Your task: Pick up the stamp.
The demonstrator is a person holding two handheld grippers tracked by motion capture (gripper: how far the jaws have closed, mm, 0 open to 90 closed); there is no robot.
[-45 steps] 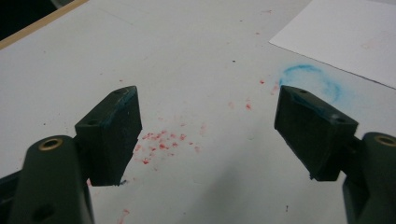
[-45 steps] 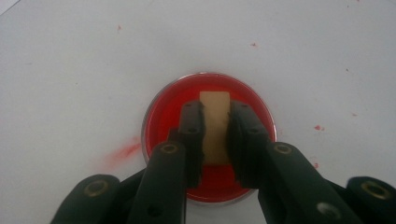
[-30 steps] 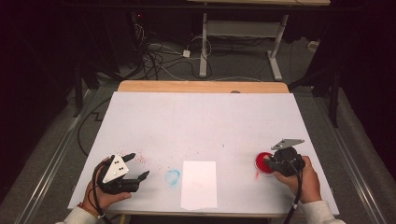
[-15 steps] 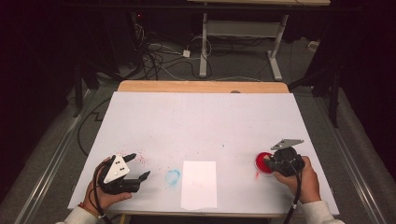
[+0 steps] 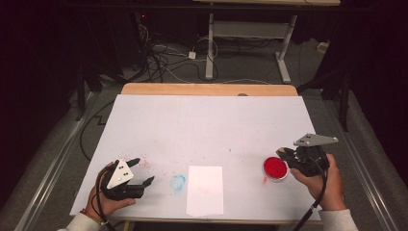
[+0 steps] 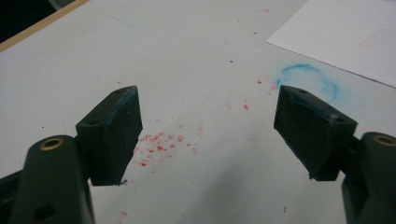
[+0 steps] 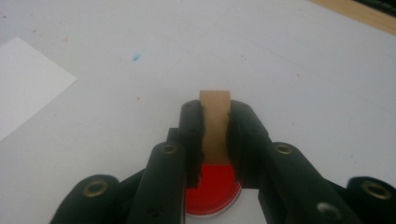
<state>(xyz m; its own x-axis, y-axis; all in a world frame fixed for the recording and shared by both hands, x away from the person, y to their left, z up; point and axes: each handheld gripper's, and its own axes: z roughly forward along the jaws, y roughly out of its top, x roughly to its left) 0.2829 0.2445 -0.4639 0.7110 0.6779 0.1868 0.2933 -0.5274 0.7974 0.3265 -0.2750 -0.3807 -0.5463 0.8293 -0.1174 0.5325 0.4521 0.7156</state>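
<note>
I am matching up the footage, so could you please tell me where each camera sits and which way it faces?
High view: above the near edge, facing forward and down on the table; both hands show.
Left gripper view: on the left gripper, facing a blue ring.
Right gripper view: on the right gripper, clamping a brown stamp above the red ink pad.
All three share the white paper.

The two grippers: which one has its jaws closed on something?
The right gripper, beside the red ink dish. Its jaws clamp a small brown wooden block. The left gripper has jaws wide apart with nothing between them.
</note>
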